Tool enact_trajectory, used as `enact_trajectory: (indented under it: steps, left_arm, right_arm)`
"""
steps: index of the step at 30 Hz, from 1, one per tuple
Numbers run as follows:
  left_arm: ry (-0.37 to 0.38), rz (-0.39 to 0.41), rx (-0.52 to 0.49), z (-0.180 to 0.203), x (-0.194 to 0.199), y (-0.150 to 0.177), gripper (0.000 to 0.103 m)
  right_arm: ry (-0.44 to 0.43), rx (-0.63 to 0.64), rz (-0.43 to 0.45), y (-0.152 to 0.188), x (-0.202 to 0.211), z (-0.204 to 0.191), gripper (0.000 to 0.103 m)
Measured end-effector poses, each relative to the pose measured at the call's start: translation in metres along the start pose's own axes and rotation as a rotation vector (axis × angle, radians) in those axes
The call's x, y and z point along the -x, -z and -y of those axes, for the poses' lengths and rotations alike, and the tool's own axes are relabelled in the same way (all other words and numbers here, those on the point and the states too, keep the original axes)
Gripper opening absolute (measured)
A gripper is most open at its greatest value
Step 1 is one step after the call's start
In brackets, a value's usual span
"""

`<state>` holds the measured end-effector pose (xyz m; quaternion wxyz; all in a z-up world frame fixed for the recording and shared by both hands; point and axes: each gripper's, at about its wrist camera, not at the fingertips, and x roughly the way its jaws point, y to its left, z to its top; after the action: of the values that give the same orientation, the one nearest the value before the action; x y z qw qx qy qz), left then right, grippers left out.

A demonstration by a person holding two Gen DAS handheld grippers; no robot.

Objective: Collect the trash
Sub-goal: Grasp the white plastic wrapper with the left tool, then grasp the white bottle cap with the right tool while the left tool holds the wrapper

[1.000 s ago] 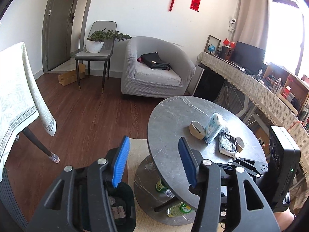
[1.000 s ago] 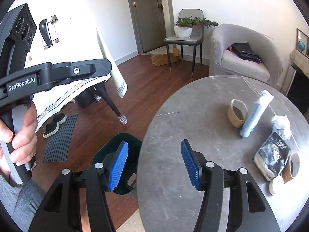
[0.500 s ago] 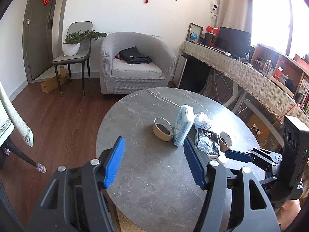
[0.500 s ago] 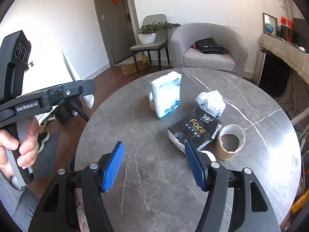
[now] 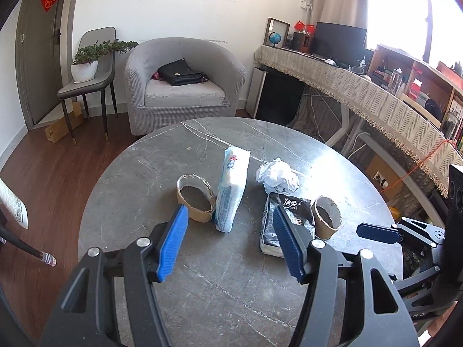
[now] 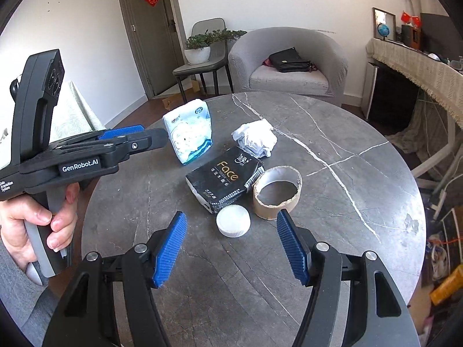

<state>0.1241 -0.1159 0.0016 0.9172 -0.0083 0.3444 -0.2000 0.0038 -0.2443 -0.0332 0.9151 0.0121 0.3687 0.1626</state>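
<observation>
Both grippers have swung from the floor beside the worktop (image 5: 139, 202) to over it; left gripper (image 5: 228, 243) and right gripper (image 6: 231, 248) hang with jaws apart, having just narrowed slightly, nothing between them. Trash clusters mid-worktop: blue-white tissue pack (image 6: 189, 131) upright, long axis vertical; black pack (image 6: 224, 180) flat; crumpled paper (image 6: 256, 138); two cardboard rings (image 5: 195, 198), openings up; white cap (image 6: 233, 219), hidden in the left view.

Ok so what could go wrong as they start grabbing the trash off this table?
The white cap is low and flat, so the open right gripper might skid it away. The upright tissue pack could tip onto the cardboard ring right beside it. The crumpled paper may slip free.
</observation>
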Motion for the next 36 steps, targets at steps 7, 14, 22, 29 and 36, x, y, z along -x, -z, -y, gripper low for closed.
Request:
enact_trajectory:
  steps: [7, 14, 22, 29, 36]
  left_arm:
    - [-0.007, -0.024, 0.04, 0.0, -0.024, -0.003, 0.049]
    - [0.014, 0.001, 0.094, -0.003, -0.026, -0.008, 0.029]
    - [0.026, 0.006, 0.084, 0.0, -0.021, -0.006, 0.01]
    - [0.043, 0.013, 0.063, 0.004, -0.004, -0.004, 0.01]
    - [0.068, 0.006, 0.059, 0.001, 0.014, 0.004, 0.01]
  right_arm:
    - [0.013, 0.034, -0.05, 0.011, -0.005, 0.003, 0.053]
    - [0.017, 0.046, -0.079, 0.018, -0.006, 0.005, 0.046]
    - [0.014, 0.06, -0.089, 0.013, -0.008, 0.0, 0.041]
    - [0.037, 0.085, -0.115, 0.01, -0.017, -0.004, 0.037]
    - [0.063, 0.107, -0.135, 0.006, -0.025, -0.009, 0.037]
